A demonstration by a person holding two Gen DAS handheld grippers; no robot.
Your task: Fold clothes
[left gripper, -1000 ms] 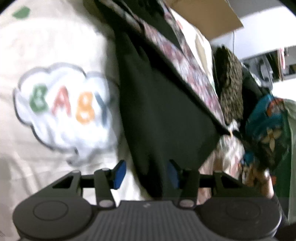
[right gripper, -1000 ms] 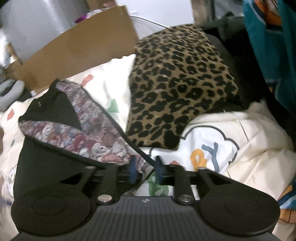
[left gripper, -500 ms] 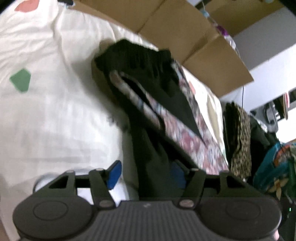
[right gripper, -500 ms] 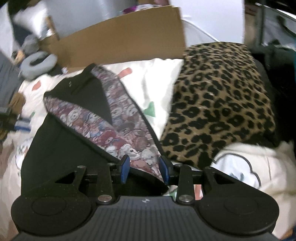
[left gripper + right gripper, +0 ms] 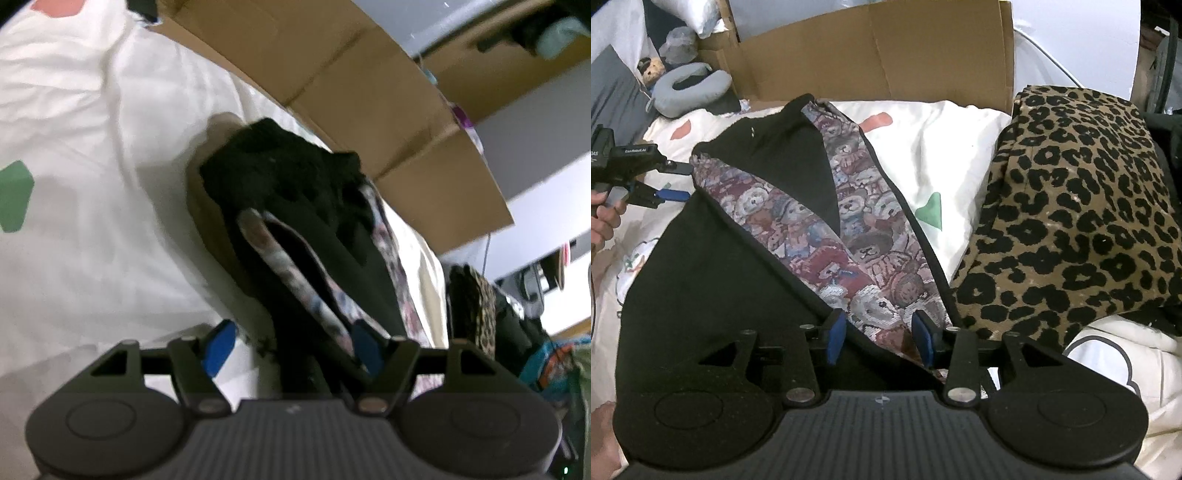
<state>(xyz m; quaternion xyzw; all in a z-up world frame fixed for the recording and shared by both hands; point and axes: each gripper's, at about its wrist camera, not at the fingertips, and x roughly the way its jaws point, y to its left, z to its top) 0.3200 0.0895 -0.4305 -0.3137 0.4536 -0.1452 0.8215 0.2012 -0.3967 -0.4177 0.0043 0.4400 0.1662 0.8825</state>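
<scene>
A black garment with a teddy-bear print lining (image 5: pixel 827 236) lies on a white bedspread (image 5: pixel 945 162), partly folded so the lining shows as a V. My right gripper (image 5: pixel 879 334) is open just above its near edge, with lining between the blue pads, not clamped. My left gripper (image 5: pixel 291 345) is open at the garment's (image 5: pixel 295 206) left edge; black fabric lies between its pads. The left gripper also shows in the right wrist view (image 5: pixel 670 182), open at the garment's far left corner.
A folded leopard-print garment (image 5: pixel 1082 206) lies on the right of the bed. A cardboard sheet (image 5: pixel 886 51) stands behind the bed. A grey neck pillow (image 5: pixel 690 88) and clutter sit at the back left. More clothes (image 5: pixel 546 365) hang at the right.
My right gripper has opened and let go of the garment's edge. My left gripper has moved up along the garment's left edge, staying open.
</scene>
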